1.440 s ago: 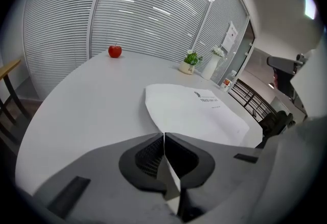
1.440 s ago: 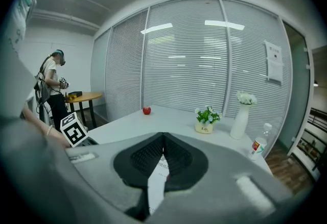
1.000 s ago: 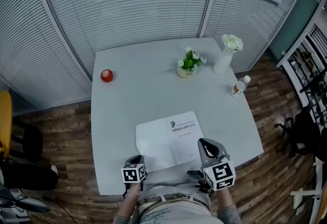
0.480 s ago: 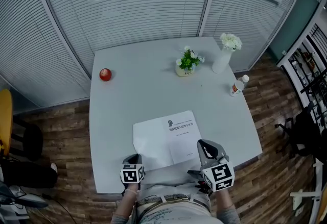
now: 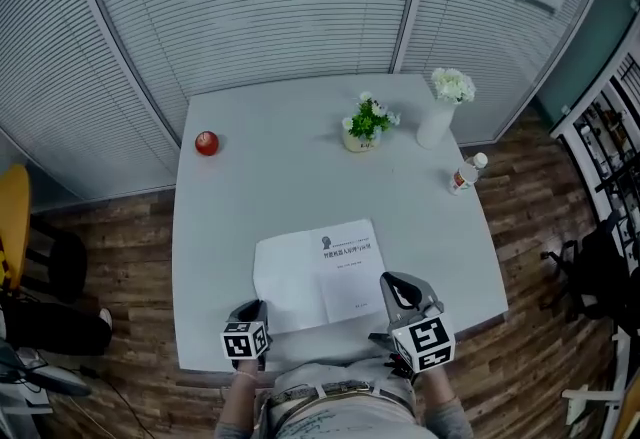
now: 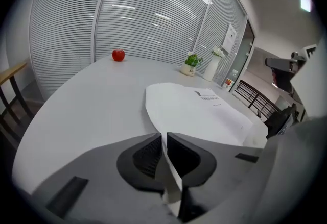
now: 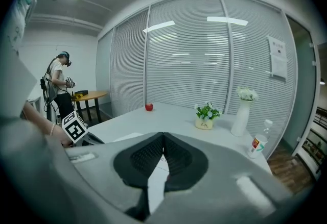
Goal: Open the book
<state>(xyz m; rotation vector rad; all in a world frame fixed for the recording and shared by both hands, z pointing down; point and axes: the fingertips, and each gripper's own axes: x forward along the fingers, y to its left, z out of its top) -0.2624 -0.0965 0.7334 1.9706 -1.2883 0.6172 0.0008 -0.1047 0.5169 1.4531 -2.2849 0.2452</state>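
- Left gripper (image 5: 256, 313): my jaws have just been opening. The gap is narrow, and a corner of the blank white leaf (image 6: 172, 174) of the thin white book (image 5: 320, 272) stands edge-on in it. The pads look clear of the paper, so I read this as letting go, not gripping.
- Why there: I'm at the book's 7 o'clock corner. A corner is the easiest place to pinch one floppy sheet, and that corner is low by the table edge, where the leaf can settle flat.
- Right gripper (image 5: 390, 287): jaws together, tips meeting, nothing in them. It sits just beside the book's 5 o'clock corner, aimed in across the page.
- My guess is it's there to steady the printed half if the book slides. I can't tell whether it touches the paper.
- Book position: 6 o'clock on the pale grey table (image 5: 280, 187), at the near edge by my body, between both grippers.
- Book look: open and nearly flat. The left half is bare white with a bowed outer edge, so it's soft paper.
- The right half has a small dark emblem and a few lines of print near the top, too small to read.
- Status, my call: the opening looks done. What's left is backing the left jaws off without dragging the leaf.
- Everything else is well apart: red apple (image 5: 207, 142) at 10 o'clock, small green potted plant (image 5: 367, 122) and white vase (image 5: 437, 122) around 1 o'clock, plastic bottle (image 5: 461, 174) at 3 o'clock.
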